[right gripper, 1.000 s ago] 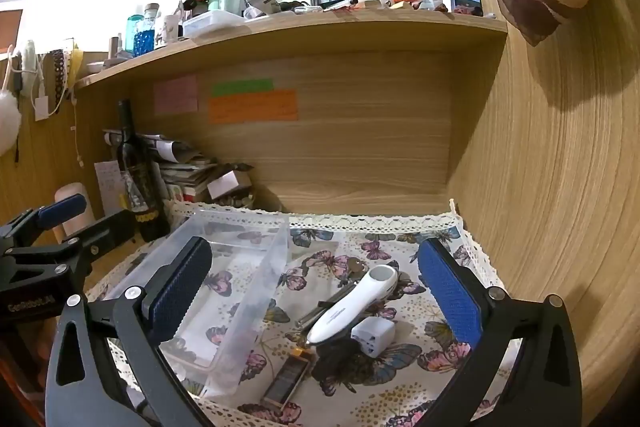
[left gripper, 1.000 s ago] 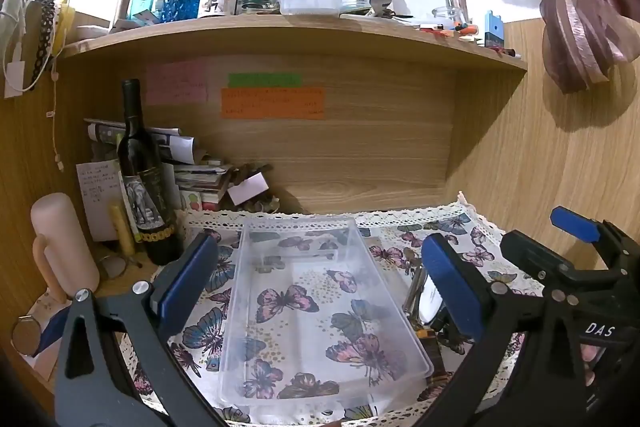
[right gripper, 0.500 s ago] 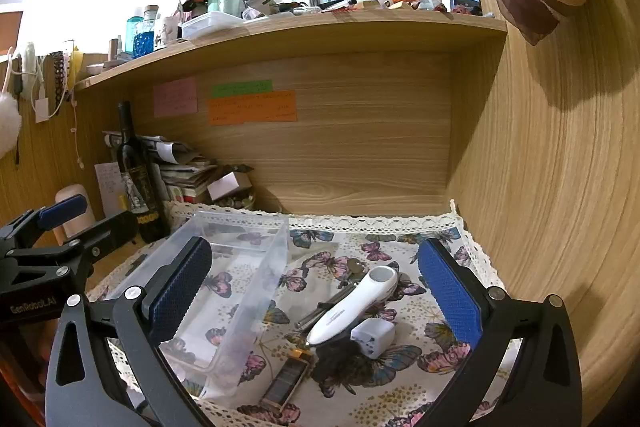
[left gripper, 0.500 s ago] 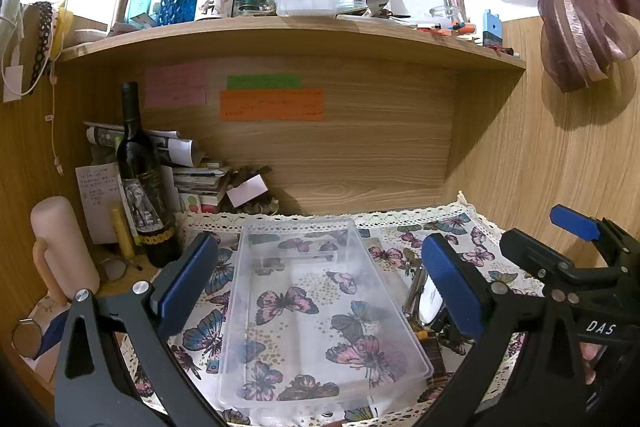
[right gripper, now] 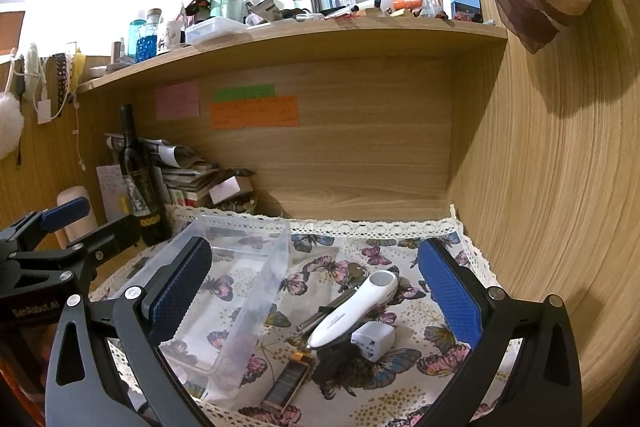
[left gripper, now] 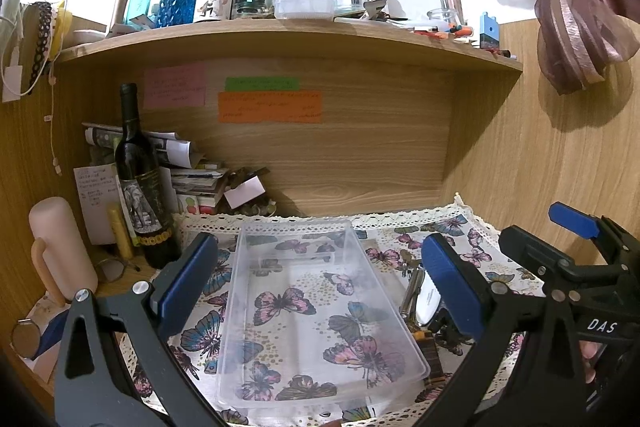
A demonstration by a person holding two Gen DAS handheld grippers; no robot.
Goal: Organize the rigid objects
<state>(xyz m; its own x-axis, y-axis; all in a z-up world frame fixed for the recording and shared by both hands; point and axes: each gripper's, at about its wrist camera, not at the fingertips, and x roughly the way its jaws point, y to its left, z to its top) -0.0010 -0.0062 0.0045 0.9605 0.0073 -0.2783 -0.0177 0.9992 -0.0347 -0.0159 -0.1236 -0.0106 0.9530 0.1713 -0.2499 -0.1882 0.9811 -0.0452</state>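
Nothing much has shifted since the earlier frames: both grippers hover where they were, only drifting a touch, and every object lies as before. Largest is the wooden table with its butterfly-print cloth. On the cloth's left half sits the clear plastic bin, with nothing in it. The left gripper hangs above it, released, its blue pads spread wider than the bin. The right gripper is likewise released, its pads wide apart and holding nothing, framing the small items just right of the bin. A dark wine bottle stands upright at the back left. Among the small items, a white handheld device lies diagonally, a white charger cube touching its near end, a metal pen beside it, and a dark lighter nearest the front edge.
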